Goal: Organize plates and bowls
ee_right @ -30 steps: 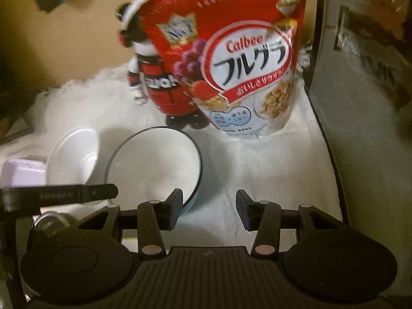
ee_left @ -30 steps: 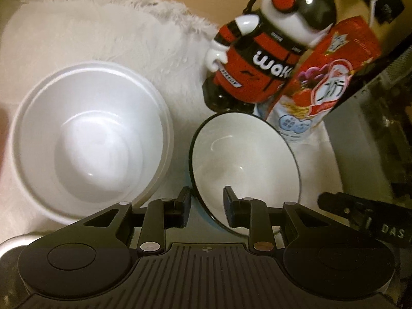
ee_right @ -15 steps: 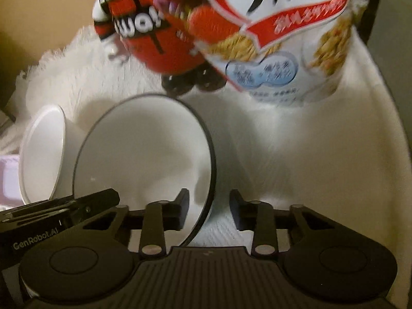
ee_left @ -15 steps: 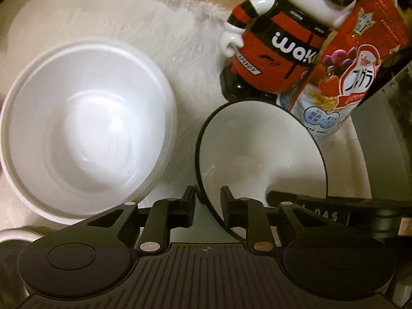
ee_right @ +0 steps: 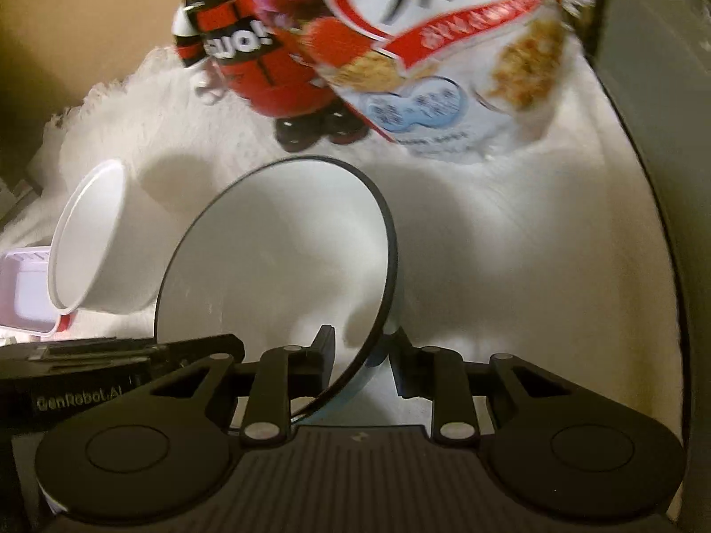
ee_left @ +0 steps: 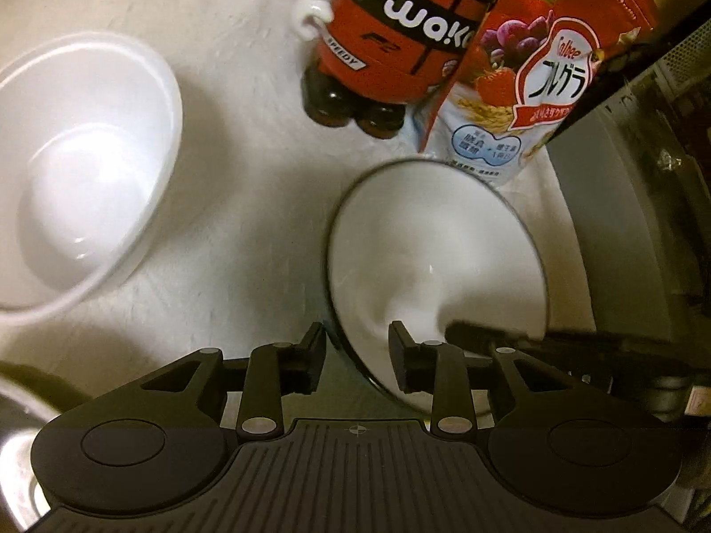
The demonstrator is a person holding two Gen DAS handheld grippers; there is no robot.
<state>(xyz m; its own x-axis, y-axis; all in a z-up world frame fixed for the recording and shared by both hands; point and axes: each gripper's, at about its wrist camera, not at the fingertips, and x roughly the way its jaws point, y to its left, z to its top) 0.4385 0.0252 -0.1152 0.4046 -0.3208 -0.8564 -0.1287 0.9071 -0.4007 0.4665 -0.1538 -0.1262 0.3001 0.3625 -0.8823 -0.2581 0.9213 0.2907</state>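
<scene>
A white bowl with a dark rim (ee_left: 437, 257) sits on the white fluffy cloth (ee_left: 249, 204). My left gripper (ee_left: 355, 357) straddles its near-left rim, jaws parted, not closed on it. My right gripper (ee_right: 362, 353) straddles the same bowl (ee_right: 275, 257) at its near-right rim, jaws parted. A larger plain white bowl (ee_left: 80, 169) stands to the left; it also shows in the right wrist view (ee_right: 95, 240). The right gripper's finger shows as a black bar (ee_left: 555, 346) in the left wrist view.
A red and black toy robot (ee_left: 391, 35) and a red cereal bag (ee_left: 533, 75) stand behind the bowls. A grey appliance wall (ee_right: 666, 133) bounds the right side. A pale plastic container (ee_right: 24, 288) sits at far left. A metal rim (ee_left: 17, 444) lies near the left gripper.
Both grippers moved forward and lower toward the dark-rimmed bowl. The right gripper's jaws now straddle its rim. The left gripper opened slightly wider around the opposite rim.
</scene>
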